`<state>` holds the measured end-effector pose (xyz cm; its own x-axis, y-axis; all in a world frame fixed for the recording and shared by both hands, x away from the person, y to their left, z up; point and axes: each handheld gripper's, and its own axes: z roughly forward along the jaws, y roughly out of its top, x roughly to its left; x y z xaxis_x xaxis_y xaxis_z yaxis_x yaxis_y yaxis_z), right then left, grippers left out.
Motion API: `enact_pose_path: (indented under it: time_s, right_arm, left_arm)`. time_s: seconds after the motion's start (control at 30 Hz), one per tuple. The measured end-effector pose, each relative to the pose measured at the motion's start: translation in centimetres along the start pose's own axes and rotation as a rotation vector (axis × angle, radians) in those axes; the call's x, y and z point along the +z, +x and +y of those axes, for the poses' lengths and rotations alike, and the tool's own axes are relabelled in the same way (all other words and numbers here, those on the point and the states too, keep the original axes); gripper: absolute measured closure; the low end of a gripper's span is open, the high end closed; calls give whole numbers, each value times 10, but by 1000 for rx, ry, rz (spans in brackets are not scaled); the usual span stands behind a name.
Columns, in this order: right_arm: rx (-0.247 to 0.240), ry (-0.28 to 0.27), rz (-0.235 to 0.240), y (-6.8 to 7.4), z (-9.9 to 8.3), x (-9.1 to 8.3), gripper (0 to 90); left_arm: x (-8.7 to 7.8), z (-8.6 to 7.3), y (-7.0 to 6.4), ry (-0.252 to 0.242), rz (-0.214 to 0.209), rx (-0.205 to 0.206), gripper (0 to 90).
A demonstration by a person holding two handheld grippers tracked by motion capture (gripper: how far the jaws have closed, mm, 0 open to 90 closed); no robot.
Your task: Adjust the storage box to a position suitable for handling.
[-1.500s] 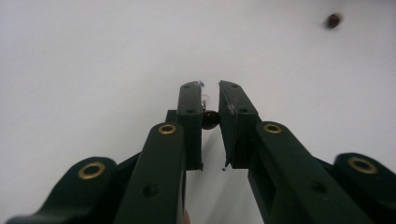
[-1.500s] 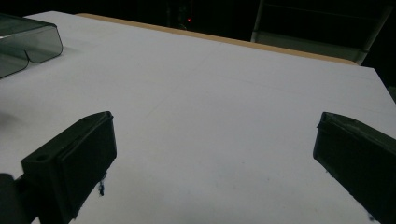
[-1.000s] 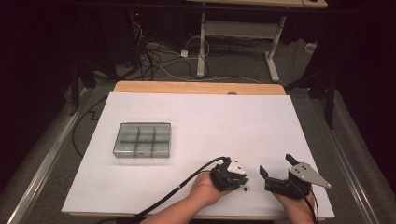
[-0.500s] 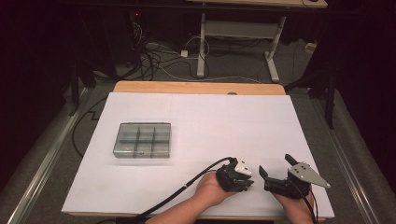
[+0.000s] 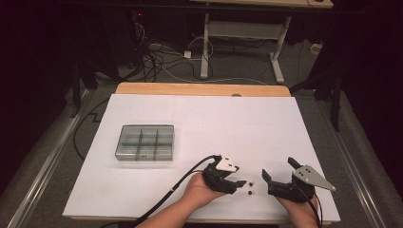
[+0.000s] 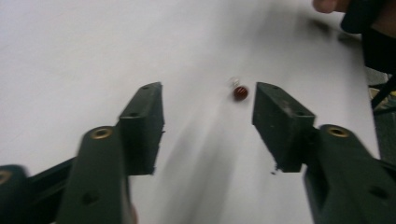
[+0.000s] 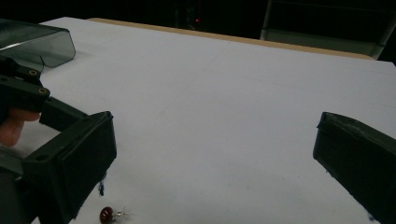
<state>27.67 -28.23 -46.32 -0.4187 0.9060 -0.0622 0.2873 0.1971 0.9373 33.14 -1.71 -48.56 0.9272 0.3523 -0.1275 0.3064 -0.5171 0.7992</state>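
A small red bead on a silver pin (image 6: 240, 92) lies on the white sheet just past my left gripper's (image 6: 208, 105) open jaws, close to the right-hand one. From above, the left gripper (image 5: 243, 187) sits near the front edge and points right. My right gripper (image 5: 279, 168) rests a short way to its right, jaws spread wide and empty. In the right gripper view the same bead (image 7: 107, 214) lies beside the near jaw of the open right gripper (image 7: 215, 140), and the left gripper's body (image 7: 21, 91) shows at the left edge, apart from it.
A clear grey compartment box (image 5: 144, 142) sits on the left half of the white sheet (image 5: 214, 123); its corner (image 7: 39, 39) appears in the right gripper view. A wooden table edge (image 5: 202, 89) runs along the back. Cables and a desk frame lie on the floor beyond.
The left gripper edged right, then drew back slightly left and away from the front edge, still open. The right gripper has not moved.
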Motion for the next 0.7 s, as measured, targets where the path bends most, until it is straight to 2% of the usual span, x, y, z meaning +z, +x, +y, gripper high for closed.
enact_pose_path:
  time_s: [0.1, 0.13, 0.17, 0.23, 0.27, 0.3, 0.33, 0.4, 0.53, 0.7]
  right_arm:
    - [-3, 6, 13, 3, -1, 2, 0]
    - [-3, 6, 13, 3, -1, 2, 0]
    - [-5, 10, 19, 6, -1, 3, 0]
    - [-6, 14, 31, 7, -1, 4, 0]
    - [-6, 14, 31, 7, -1, 4, 0]
    - [-4, 16, 35, 8, -2, 5, 0]
    - [-2, 22, 44, 11, -3, 6, 0]
    - [-3, 24, 46, 12, -3, 7, 0]
    - [-11, 31, 60, 18, -4, 9, 0]
    - [-24, 31, 67, 22, -3, 10, 0]
  left_arm:
    - [-11, -9, 6, -12, 15, -16, 312]
    - [-14, -11, 7, -13, 24, -17, 312]
    - [-18, -15, 8, -13, 35, -18, 254]
    - [-30, -25, 11, -20, 59, -27, 195]
    - [-30, -25, 11, -20, 59, -27, 167]
    - [-35, -30, 12, -26, 68, -33, 167]
    - [-43, -37, 14, -27, 79, -45, 127]
    - [-46, -41, 15, -27, 88, -54, 57]
    - [-62, -54, 16, -35, 118, -64, 0]
    - [-83, -71, 22, -58, 136, -102, 0]
